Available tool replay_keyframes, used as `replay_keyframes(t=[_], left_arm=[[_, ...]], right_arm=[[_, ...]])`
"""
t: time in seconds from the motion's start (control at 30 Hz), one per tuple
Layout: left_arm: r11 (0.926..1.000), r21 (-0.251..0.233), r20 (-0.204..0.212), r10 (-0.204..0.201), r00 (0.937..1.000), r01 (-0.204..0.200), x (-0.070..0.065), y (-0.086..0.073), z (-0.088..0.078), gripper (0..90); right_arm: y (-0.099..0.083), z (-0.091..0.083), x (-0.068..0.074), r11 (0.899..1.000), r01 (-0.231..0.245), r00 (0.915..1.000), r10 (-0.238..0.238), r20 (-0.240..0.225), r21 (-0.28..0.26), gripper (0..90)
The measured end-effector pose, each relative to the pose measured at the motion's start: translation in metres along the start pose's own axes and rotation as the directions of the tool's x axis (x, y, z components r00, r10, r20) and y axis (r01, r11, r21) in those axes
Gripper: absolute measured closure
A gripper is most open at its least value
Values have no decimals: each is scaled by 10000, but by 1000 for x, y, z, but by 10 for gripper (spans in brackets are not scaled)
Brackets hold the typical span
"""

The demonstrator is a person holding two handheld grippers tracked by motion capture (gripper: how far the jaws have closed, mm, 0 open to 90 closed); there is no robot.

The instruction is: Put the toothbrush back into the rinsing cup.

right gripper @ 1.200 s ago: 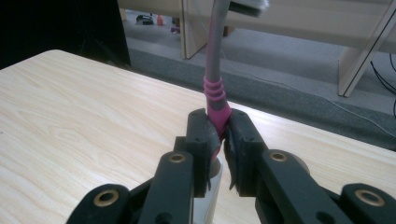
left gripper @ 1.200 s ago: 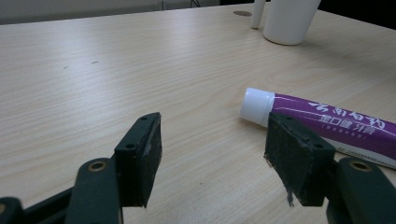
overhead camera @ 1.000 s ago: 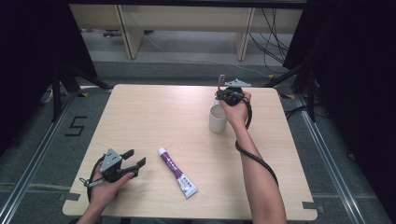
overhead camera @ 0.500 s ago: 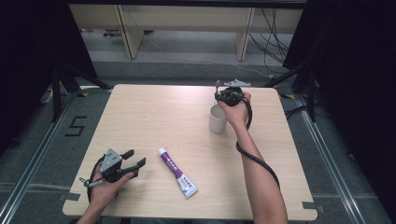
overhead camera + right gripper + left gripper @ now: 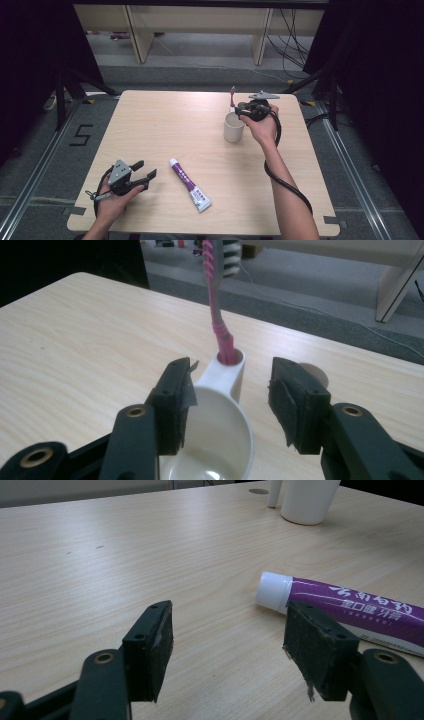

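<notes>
My right hand-held gripper (image 5: 239, 107) hangs over the far right part of the table (image 5: 165, 125), at about 1 o'clock from the table's middle. Its jaws stand apart and have just been opening. In the right gripper view the pink toothbrush (image 5: 217, 305) stands upright in the small holder (image 5: 231, 371) on the side of the white cup (image 5: 212, 440), with the holder between the two black pads and touching neither. The cup sits just below the jaws, its open mouth toward the camera. In the high view the toothbrush (image 5: 232, 96) rises at the cup's (image 5: 233, 128) far edge, at 12 o'clock from it, and my right hand (image 5: 262, 127) is at 3 o'clock from the cup.

My left hand-held gripper (image 5: 145, 170) rests low near the table's near left corner, at about 7 o'clock from the middle, its jaws apart with nothing between them. They point at 3 o'clock toward the purple toothpaste tube (image 5: 190, 185), which lies flat on the table just beside them, white cap toward the far side. In the left gripper view the tube's cap (image 5: 273, 591) lies just beyond the right-hand pad, apart from it. The tube and the cup are well apart.
</notes>
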State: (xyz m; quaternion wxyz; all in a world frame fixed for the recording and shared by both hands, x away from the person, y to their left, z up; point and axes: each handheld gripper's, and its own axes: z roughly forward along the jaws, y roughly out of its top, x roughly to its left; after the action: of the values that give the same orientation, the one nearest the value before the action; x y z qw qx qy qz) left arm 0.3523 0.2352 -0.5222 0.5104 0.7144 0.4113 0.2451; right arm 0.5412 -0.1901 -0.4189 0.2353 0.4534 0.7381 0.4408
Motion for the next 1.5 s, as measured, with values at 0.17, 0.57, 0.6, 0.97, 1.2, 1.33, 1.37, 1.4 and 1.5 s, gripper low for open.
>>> replay_keyframes(t=[0.17,0.57,0.6,0.97,1.2,1.33,1.37,1.4,1.5], left_arm=[[10000,22,-21,21,10000,-21,-1,0,0,362],[9999,61,51,85,10000,-85,-2,0,1,356],[9998,102,43,154,9999,-154,-2,0,1,356],[9994,23,469,354,9983,-355,-10,5,4,351],[9945,42,1061,1036,9889,-1046,-24,22,8,351],[9872,118,1398,1559,9778,-1591,-29,34,14,351],[9848,143,1543,1691,9734,-1734,-30,38,15,352],[9825,127,1665,1814,9692,-1860,-31,41,17,352],[9718,249,2000,2249,9536,-2344,-34,49,23,353]], right_arm=[[-9,-16,3,9999,60,9999,-58,-114,139,501],[-40,-43,12,9905,673,9973,-632,-376,1198,480],[-42,-45,14,9898,534,9980,-485,-395,1320,478],[-66,-55,27,9694,727,9950,-543,-840,2346,456],[-75,-60,39,9558,1157,9888,-851,-1225,2701,448],[-80,-60,44,9502,1481,9830,-1109,-1466,2741,447],[-82,-59,47,9491,1329,9836,-907,-1562,2857,447],[-84,-59,51,9491,997,9867,-554,-1531,2989,447],[-89,-57,49,9436,1597,9785,-1125,-1730,2899,447]])
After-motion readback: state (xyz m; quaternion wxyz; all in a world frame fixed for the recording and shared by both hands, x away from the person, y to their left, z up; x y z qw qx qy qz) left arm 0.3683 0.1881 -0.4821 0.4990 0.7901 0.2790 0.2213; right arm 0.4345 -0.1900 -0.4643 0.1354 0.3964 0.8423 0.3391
